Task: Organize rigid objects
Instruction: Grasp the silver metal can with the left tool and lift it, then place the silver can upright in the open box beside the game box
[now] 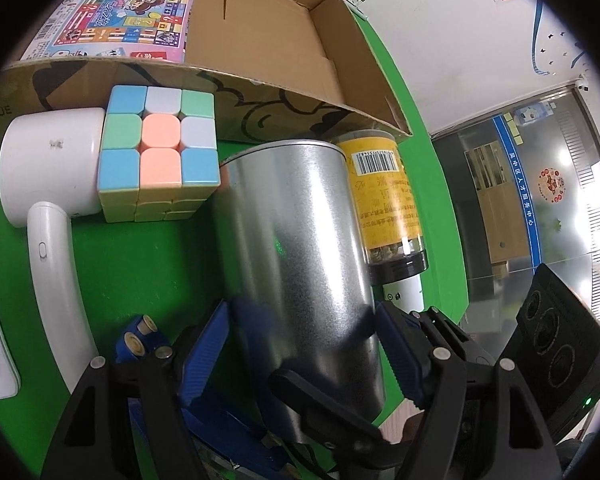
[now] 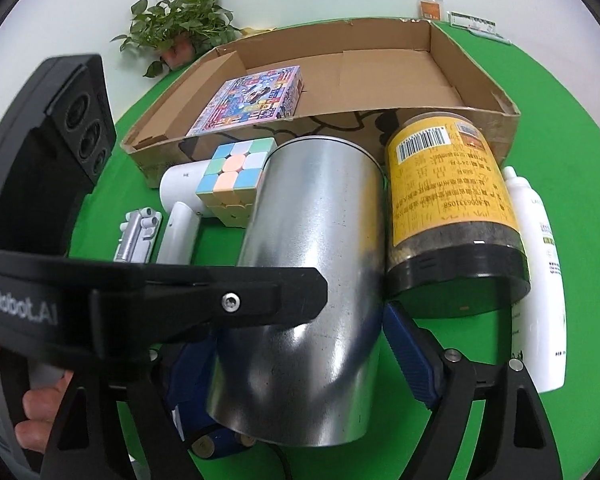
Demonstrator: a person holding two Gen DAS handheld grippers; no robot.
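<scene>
While both grippers' fingers flank the steel can, grip unclear. Slick can could slip, knocking yellow jar.

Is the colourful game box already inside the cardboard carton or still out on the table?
Inside: the game box lies flat on the carton floor, at its left end.
</scene>
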